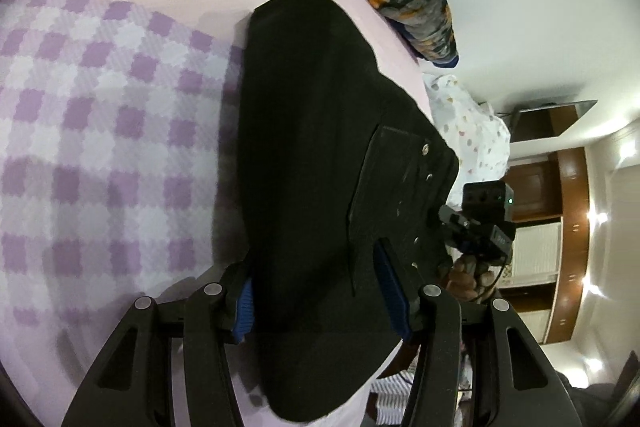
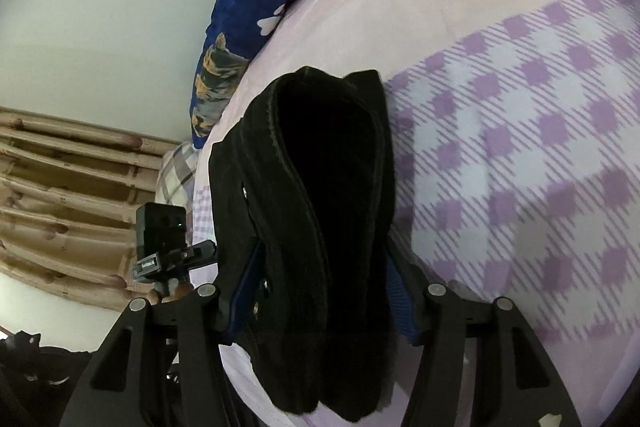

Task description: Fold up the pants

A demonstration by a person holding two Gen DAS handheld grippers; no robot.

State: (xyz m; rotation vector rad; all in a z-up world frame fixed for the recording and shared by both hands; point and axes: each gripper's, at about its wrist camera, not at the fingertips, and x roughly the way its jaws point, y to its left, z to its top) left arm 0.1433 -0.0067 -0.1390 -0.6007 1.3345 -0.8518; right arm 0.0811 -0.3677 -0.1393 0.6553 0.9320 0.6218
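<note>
While you held the black pants point(image 1: 320, 155) up over the bed point(image 1: 100, 147), they filled the middle of both wrist views, draped from the lower centre toward the upper centre of each frame. Your left hand-held gripper point(image 1: 320, 303) stood fairly wide, its blue pads point(image 1: 245, 311) on either side of a thick bunch of cloth; the fabric hid the contact, so I took it as clamped on the pants rather than saw it. Your right hand-held gripper point(image 2: 324, 291) looked the same: jaws wide, the stacked layers of the waist end packed between them, metal snaps point(image 2: 265, 283) showing at the left edge.

The bulk was the risk. With so many layers between wide-set pads, an inner layer could have slid out, and the fold would have skewed as you laid it down. Uneven tension between your two hands could have twisted the garment, since each held a different thickness.

A blue cat-print pillow point(image 2: 240, 27) lay at the bed's far edge, upper centre of the right view; swinging the pants that way could have snagged it.
</note>
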